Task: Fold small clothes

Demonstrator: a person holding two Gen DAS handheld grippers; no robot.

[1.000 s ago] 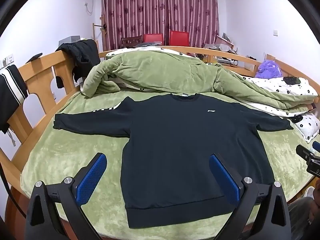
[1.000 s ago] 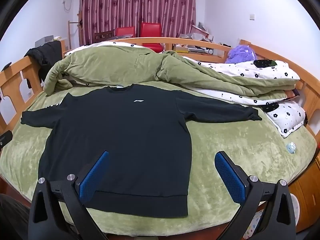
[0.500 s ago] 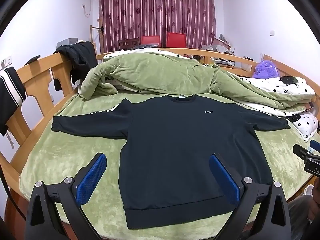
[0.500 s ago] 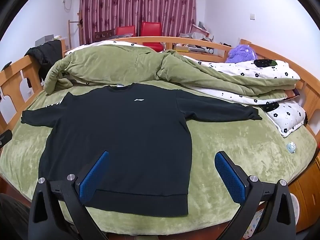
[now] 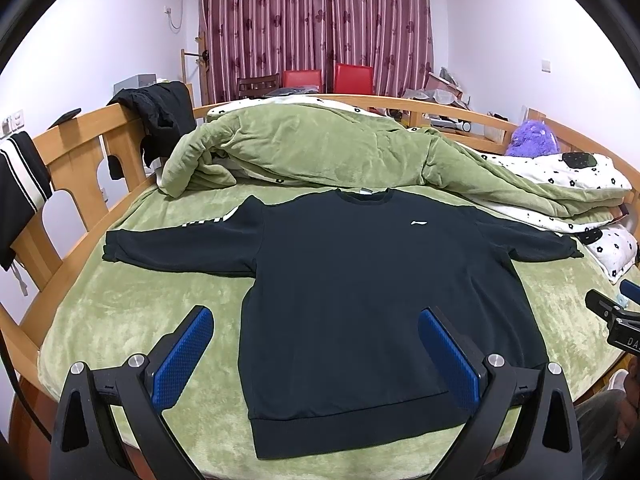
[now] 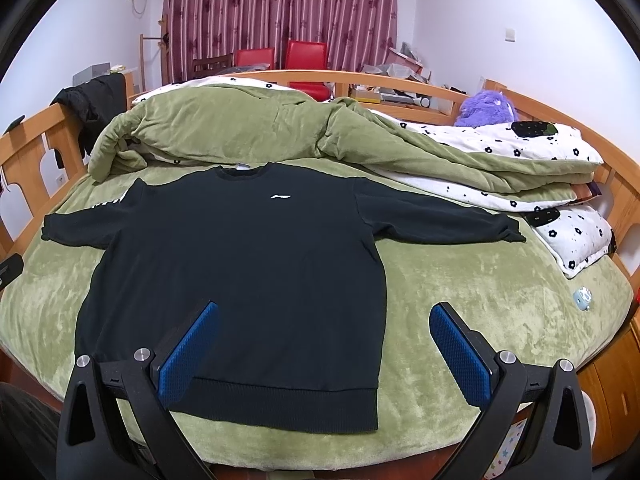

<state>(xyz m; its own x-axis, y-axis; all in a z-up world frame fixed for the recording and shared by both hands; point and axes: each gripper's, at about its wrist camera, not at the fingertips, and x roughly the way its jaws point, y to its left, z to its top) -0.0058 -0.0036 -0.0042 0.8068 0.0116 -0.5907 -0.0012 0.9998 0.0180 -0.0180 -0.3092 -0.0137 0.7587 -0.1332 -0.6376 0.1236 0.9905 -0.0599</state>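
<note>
From your left tool (image 5: 314,346), jaws spread and empty, the black sweatshirt (image 5: 372,280) lies flat on the bed (image 5: 132,312): soft, limp, light. From your right tool (image 6: 324,344), likewise agape, pinch a sleeve cuff (image 6: 514,234).

bare bedsheet (image 6: 460,280) flanks sweatshirt (image 6: 248,264); bunched quilt (image 6: 248,132) blocks far side.

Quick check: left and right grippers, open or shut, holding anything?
Left gripper: open, empty, above the sweatshirt.
Right gripper: open, empty.
</note>
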